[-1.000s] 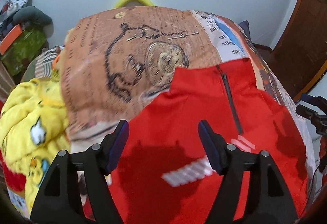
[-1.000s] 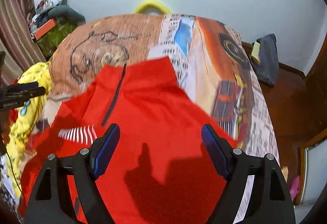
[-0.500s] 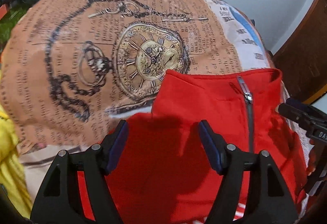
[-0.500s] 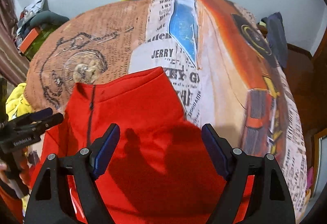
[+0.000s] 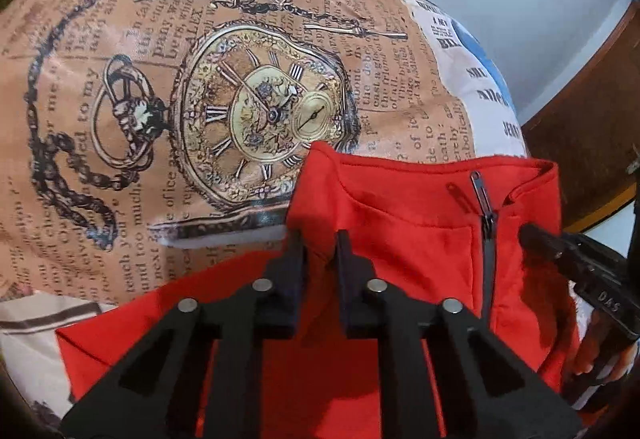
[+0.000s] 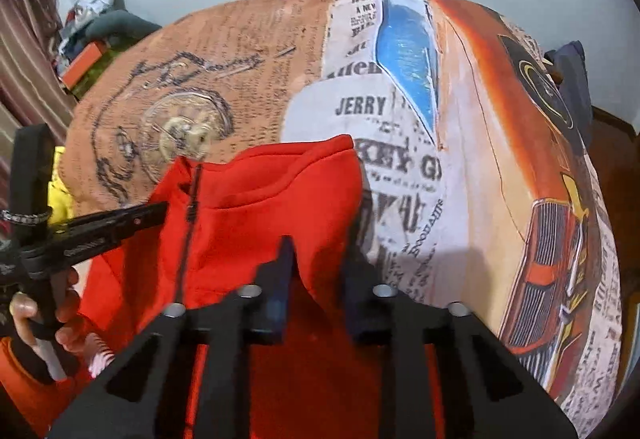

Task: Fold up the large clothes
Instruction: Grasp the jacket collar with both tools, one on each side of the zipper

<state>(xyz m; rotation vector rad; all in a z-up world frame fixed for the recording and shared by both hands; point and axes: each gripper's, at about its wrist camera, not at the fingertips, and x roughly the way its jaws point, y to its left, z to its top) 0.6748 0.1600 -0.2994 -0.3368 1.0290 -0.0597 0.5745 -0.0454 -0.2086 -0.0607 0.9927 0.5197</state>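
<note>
Left wrist view: a bed sheet (image 5: 120, 119) printed with a pocket watch on tan newsprint fills the frame, pale wall at 12 o'clock, brown wood at 3. The red top (image 5: 400, 231) lies at 5 o'clock, collar up, zip at 3. The left gripper (image 5: 320, 243) is closing, red cloth pinched between its jaws.

Right wrist view: the same sheet shows blue and an orange car at 3; curtain and clutter at 9. The right gripper (image 6: 318, 253) is closing on the collar's right side.
</note>
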